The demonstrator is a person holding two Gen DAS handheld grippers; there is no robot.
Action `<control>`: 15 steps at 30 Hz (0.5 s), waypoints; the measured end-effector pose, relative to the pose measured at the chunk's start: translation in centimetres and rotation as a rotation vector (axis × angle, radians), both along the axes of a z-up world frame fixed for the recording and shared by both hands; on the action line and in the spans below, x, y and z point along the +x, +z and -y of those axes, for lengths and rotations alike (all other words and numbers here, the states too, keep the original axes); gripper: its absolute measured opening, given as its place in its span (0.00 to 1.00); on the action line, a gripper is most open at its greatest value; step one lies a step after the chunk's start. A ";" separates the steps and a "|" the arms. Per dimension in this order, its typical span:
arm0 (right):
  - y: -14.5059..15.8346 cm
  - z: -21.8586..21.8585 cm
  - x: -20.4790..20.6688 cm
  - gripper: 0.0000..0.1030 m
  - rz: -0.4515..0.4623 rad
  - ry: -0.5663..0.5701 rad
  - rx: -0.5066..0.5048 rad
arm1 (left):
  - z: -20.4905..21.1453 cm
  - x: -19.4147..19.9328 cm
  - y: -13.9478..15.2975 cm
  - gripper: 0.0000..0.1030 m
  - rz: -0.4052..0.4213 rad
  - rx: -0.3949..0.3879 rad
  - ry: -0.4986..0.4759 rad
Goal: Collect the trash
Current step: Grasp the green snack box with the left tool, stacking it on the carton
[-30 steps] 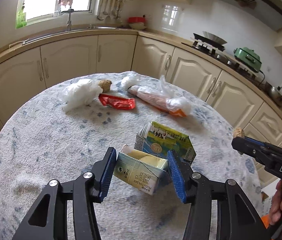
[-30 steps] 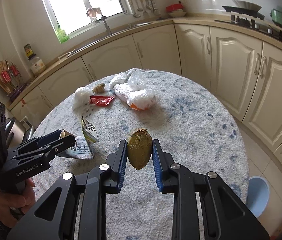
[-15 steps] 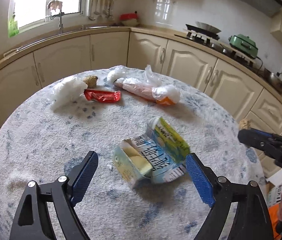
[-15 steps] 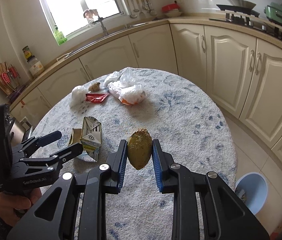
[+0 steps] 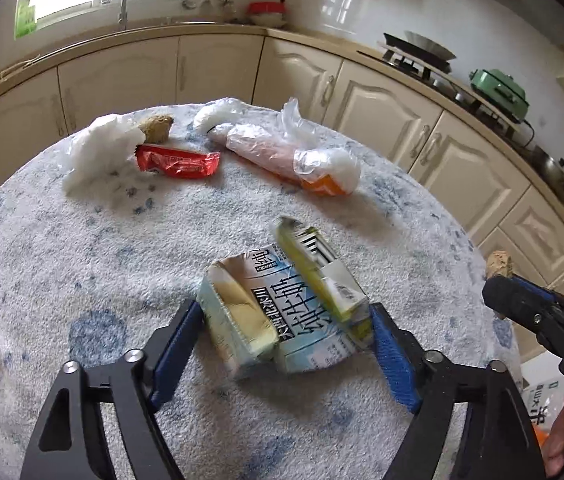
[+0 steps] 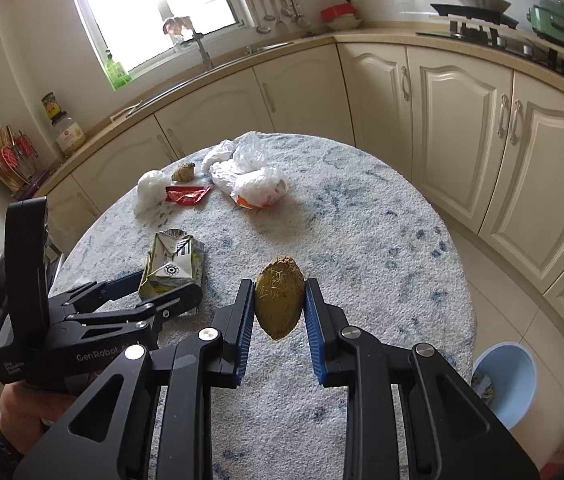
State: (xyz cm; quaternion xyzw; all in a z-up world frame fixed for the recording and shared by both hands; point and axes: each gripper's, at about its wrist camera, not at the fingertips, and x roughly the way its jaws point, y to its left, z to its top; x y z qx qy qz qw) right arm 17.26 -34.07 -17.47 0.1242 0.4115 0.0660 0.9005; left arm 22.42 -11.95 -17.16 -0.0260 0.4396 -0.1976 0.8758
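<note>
My left gripper [image 5: 286, 332] is shut on two crushed milk cartons [image 5: 282, 304], one blue-white and one yellow-green, with its blue pads pressed on both sides. The pair is blurred by motion just above the round table [image 5: 82, 240]. In the right wrist view the cartons [image 6: 172, 264] stand between the left gripper's fingers [image 6: 130, 292]. My right gripper [image 6: 278, 308] is shut on a brown fibrous fruit pit [image 6: 279, 298] and holds it above the table. The pit's tip also shows in the left wrist view [image 5: 500, 264].
At the table's far side lie a white crumpled bag [image 5: 98, 148], a brown lump [image 5: 156, 126], a red wrapper [image 5: 178, 162] and a plastic-bagged orange pack [image 5: 294, 152]. A light-blue bin [image 6: 508, 380] stands on the floor right of the table. Cabinets ring the room.
My left gripper opened wide around both cartons and has now closed on the pair, tipping them up. The right gripper kept holding the pit, nearly still.
</note>
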 end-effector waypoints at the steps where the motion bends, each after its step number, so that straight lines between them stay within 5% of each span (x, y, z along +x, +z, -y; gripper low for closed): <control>1: 0.0 0.0 0.0 0.24 0.000 -0.002 0.001 | 0.2 0.0 0.1 0.72 0.009 0.009 -0.008; 15: -0.1 1.3 -0.3 0.24 -0.002 -0.021 0.007 | -0.3 -0.7 1.0 0.61 0.042 -0.057 -0.021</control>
